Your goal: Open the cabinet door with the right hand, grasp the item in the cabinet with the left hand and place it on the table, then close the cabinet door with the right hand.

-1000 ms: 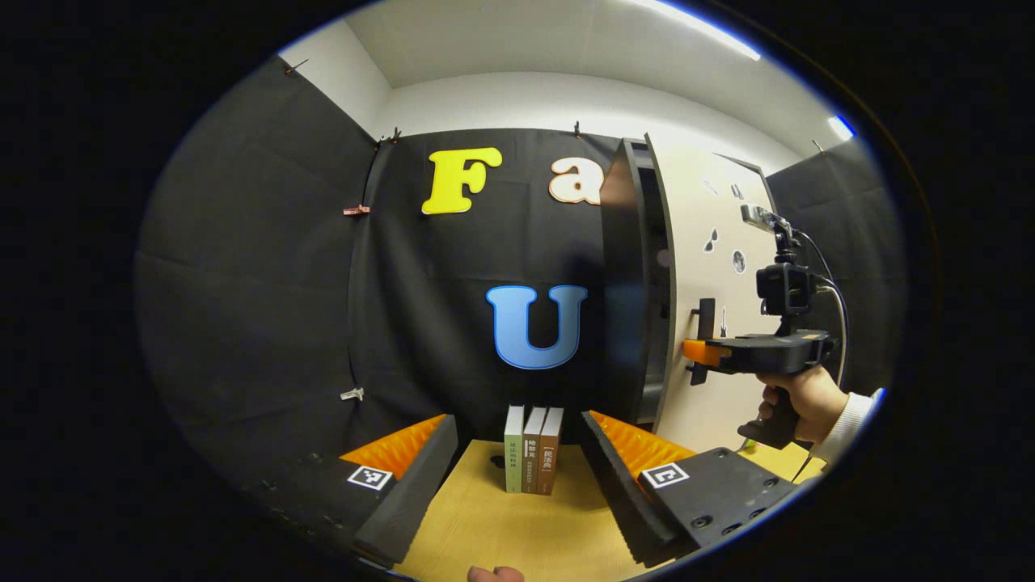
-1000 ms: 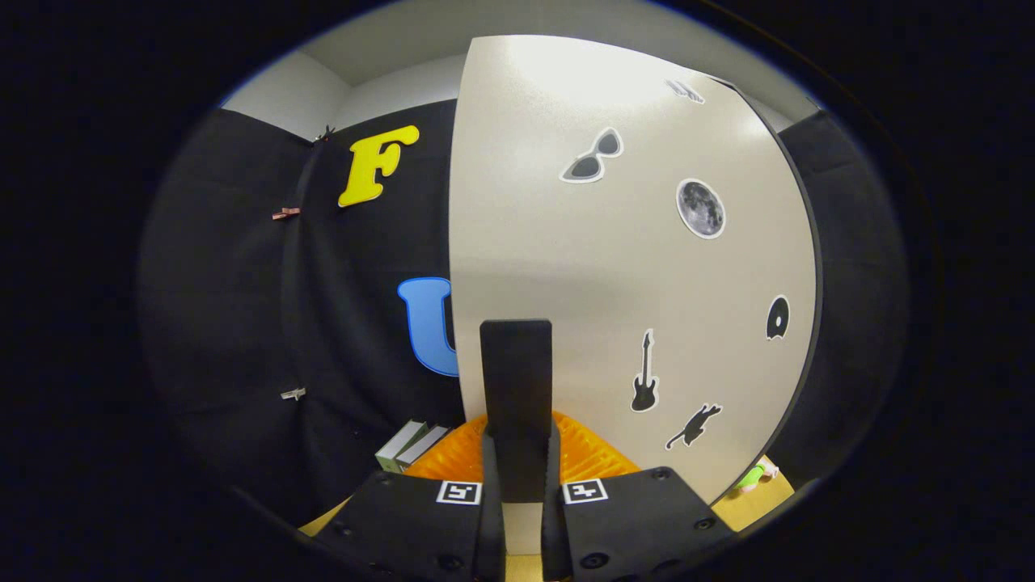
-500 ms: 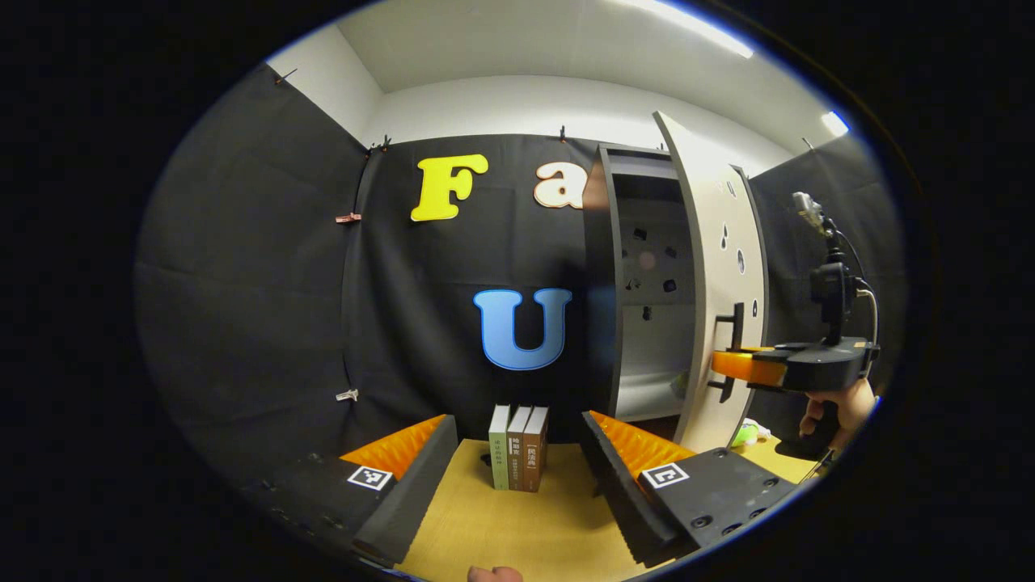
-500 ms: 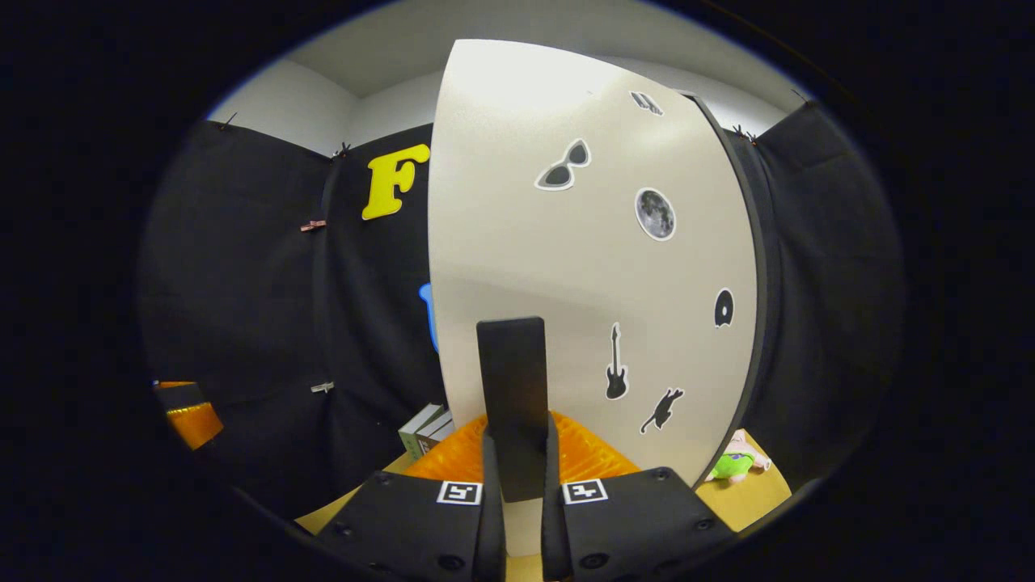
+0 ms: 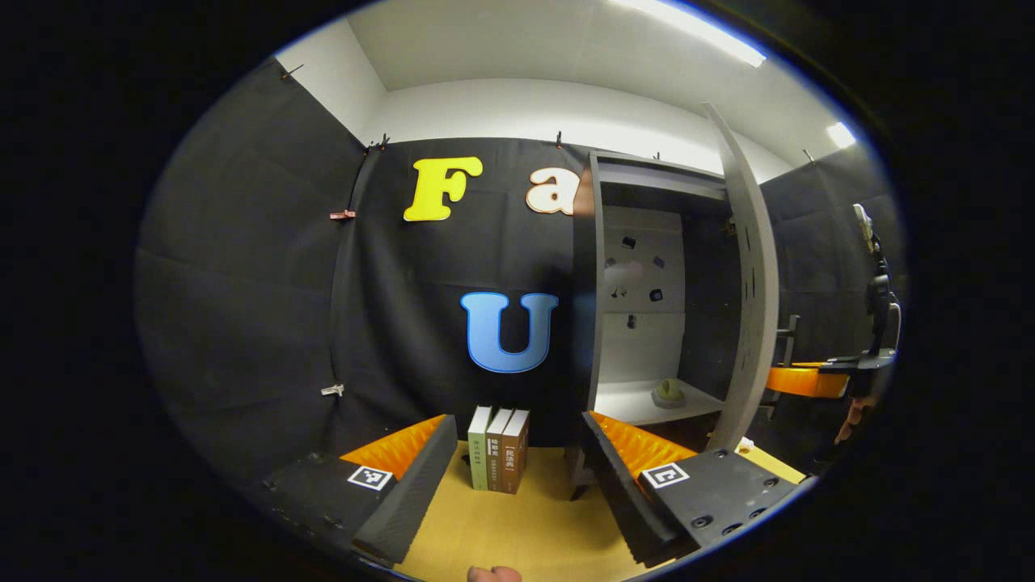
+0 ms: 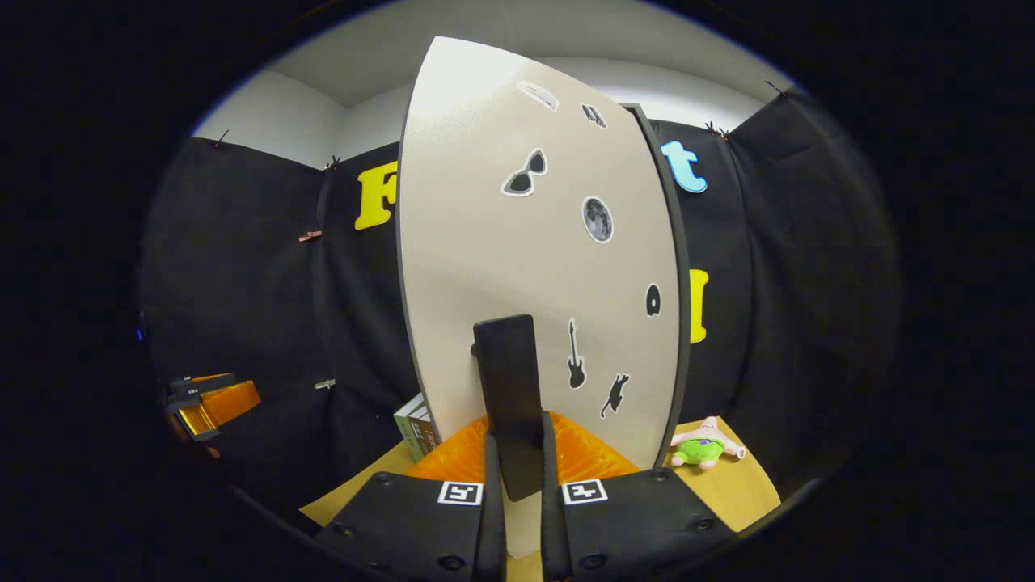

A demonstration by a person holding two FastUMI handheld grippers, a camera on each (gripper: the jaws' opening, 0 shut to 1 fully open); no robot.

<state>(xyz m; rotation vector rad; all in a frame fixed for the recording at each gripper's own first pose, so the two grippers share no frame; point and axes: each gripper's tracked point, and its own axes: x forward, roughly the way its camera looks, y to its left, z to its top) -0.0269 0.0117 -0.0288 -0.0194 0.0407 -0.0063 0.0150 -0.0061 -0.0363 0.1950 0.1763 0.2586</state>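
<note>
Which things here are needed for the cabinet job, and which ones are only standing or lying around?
Needed: cabinet door, its handle clamped by the right gripper, the small item on the cabinet shelf, the left gripper open, the table.

Lying about: three books, green-and-pink plush toy.

Open cabinet (image 5: 647, 242) mouth, door (image 5: 752, 283) aside.

Cabinet (image 5: 594, 323) is sitting on the table (image 5: 517, 525) at about 2 o'clock from the books (image 5: 497, 449), its door (image 5: 748, 307) swinging out at 3. A small item (image 5: 668, 394) is resting on the shelf (image 5: 639, 404) inside.
</note>
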